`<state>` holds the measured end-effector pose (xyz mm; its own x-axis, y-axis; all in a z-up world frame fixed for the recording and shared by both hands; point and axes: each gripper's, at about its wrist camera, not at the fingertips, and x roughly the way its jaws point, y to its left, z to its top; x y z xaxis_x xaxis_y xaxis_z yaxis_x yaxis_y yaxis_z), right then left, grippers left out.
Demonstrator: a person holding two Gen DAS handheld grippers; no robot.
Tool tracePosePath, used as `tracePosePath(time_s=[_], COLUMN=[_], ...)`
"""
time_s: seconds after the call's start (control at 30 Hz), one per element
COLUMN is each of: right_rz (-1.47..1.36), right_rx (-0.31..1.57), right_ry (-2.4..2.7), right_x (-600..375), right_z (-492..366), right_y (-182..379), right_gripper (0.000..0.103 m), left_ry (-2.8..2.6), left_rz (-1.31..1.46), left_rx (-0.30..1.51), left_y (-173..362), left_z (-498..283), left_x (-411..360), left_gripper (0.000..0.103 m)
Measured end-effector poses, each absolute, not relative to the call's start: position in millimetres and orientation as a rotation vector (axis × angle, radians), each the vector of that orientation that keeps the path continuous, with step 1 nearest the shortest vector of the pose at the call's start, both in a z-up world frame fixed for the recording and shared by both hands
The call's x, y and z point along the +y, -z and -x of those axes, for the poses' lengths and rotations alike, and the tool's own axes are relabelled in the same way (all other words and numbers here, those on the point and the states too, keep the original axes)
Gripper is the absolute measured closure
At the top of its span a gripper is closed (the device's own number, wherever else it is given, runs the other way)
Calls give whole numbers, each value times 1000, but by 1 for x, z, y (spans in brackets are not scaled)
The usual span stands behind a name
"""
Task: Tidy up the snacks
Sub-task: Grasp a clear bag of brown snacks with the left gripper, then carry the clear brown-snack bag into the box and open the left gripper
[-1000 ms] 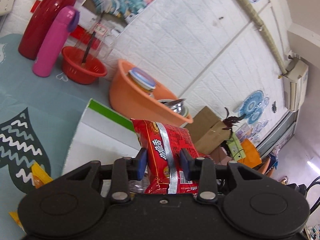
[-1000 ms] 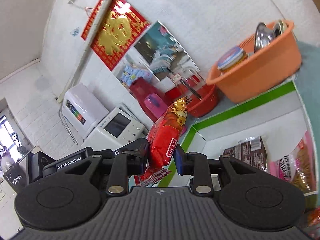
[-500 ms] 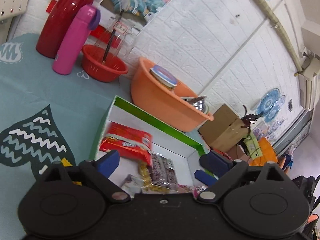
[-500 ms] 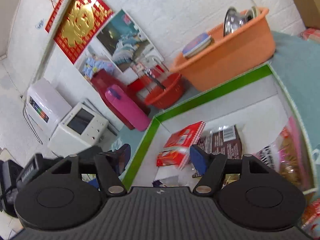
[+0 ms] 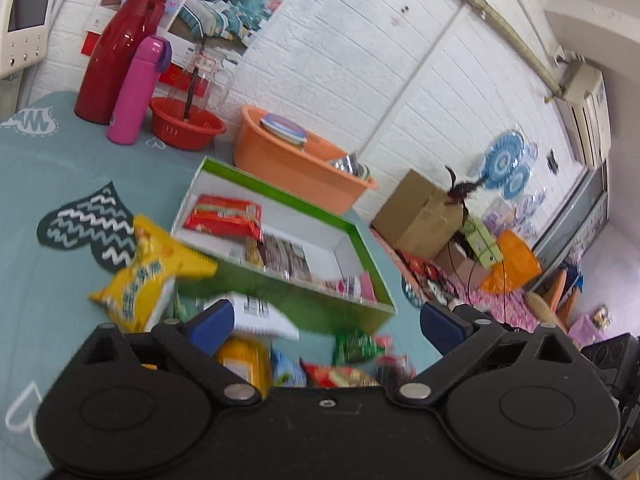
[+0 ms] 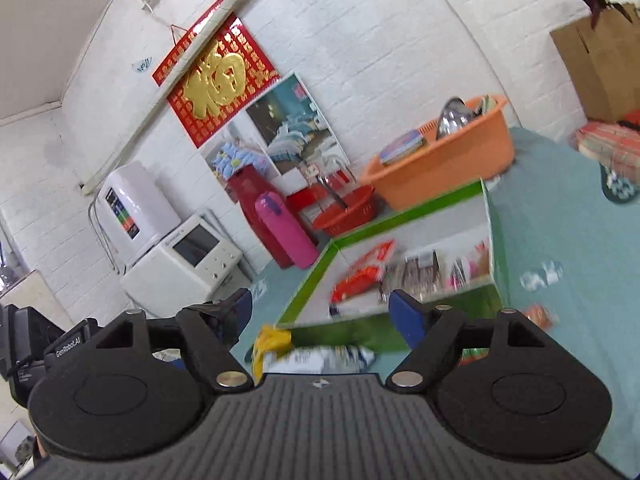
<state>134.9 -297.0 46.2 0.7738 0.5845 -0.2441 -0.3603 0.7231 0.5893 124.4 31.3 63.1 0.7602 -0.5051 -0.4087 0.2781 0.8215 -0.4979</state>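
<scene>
Jaws of both grippers gape empty before the green-edged box (image 5: pixel 362 240).

One green box (image 5: pixel 280 294), one orange tub (image 5: pixel 296 172), one red bowl (image 5: pixel 186 128), one pink flask (image 5: pixel 138 90), one red jug (image 5: pixel 116 52), one yellow bag (image 5: pixel 148 276).

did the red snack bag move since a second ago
Yes. The red snack bag left the left gripper and now lies inside the green box, at the end nearest the red basket.
</scene>
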Motion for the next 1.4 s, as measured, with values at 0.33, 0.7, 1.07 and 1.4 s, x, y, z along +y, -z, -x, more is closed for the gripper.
tracePosePath(time_s=[0.33,0.7,1.07,1.4], right_rz=[-364,-159,-186,-216], right_rx=[611,643,635,636], right_ry=[-616,-727,-743,-724], right_x=[-281,-248,-251,-247], right_z=[-102,-120,-119,-120], right_y=[18,28,26,27], right_gripper=[0,0,2,32], left_ry=[509,486,513,519], left_rz=[545,581,548,461], left_rx=[703,721,756,751], left_y=[10,29,35,28], left_z=[-91,-98,-118,-118], left_x=[16,12,6,-11], left_gripper=[0,0,0,36])
